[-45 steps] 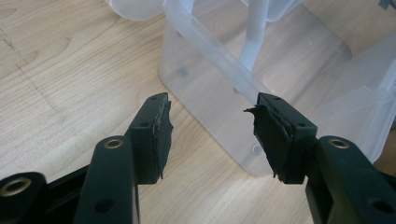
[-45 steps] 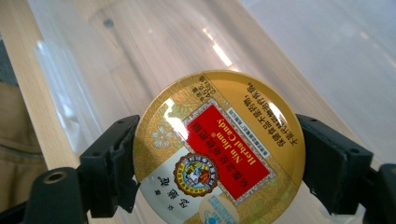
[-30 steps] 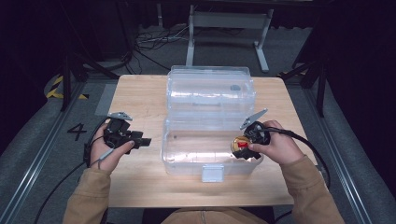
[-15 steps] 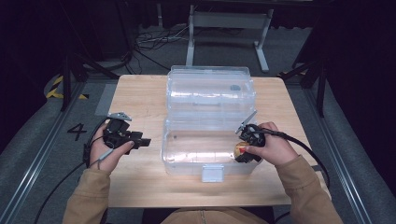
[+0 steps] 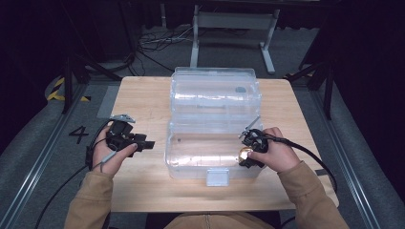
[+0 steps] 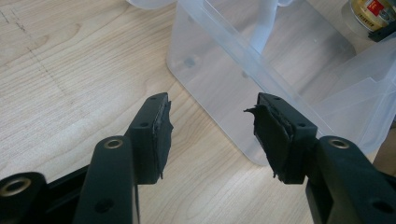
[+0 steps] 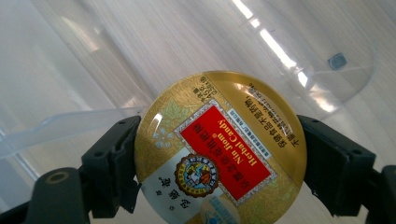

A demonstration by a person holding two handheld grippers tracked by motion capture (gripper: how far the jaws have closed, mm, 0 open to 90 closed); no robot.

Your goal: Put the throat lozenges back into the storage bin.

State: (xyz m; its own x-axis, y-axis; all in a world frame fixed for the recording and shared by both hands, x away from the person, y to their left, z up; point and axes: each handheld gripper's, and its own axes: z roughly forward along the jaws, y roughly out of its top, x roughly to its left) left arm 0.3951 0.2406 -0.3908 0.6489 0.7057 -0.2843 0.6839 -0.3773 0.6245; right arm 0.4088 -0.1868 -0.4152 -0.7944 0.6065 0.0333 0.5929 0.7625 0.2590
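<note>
Round candy tin (image 7: 219, 149): gold lid, glossy, red label; its lower edge is cut off in the right gripper view, and it is small and blurred in the high view. Pinched at its sides by the right gripper (image 7: 219, 163), over the near right corner of the clear plastic box (image 5: 191, 157). Box walls translucent, corners rounded, lid hinged back. Left gripper (image 6: 210, 126): jaws spread, rubber pads (image 6: 163, 126) frayed, above the pale wooden table (image 5: 143, 100) near its left edge.
</note>
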